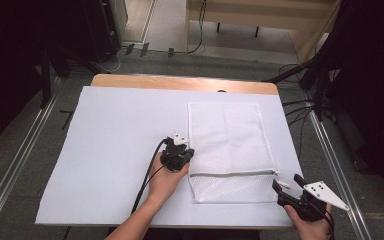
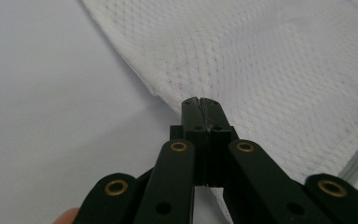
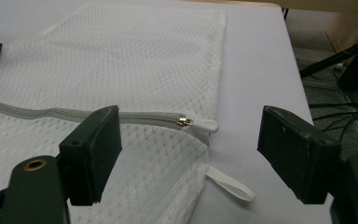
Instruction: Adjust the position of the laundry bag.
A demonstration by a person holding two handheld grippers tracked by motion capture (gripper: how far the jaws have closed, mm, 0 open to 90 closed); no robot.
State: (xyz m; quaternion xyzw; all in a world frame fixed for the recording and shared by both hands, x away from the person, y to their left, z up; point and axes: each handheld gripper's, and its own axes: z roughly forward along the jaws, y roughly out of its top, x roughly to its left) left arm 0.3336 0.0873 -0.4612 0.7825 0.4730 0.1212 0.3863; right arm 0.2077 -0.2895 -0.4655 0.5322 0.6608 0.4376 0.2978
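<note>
A white mesh laundry bag (image 1: 227, 145) lies flat on the white table cover, with a grey zipper (image 1: 230, 174) running across near its front end. My left gripper (image 1: 186, 154) is at the bag's left edge, just above the zipper line. Its jaws are pressed together on the bag's edge (image 2: 168, 88), and the mesh puckers up around the tips of the left gripper (image 2: 200, 101). My right gripper (image 1: 287, 183) sits at the bag's front right corner, open wide. Between the jaws of the right gripper (image 3: 191, 154) I see the metal zipper pull (image 3: 185, 121) and a white loop tab (image 3: 228, 183), both untouched.
The white cover (image 1: 115, 150) spreads over a wooden table (image 1: 180, 82). Metal rails (image 1: 15, 165) run along both sides of the table. Cables (image 1: 300, 107) and dark stands are on the floor to the right, close to the table's right edge.
</note>
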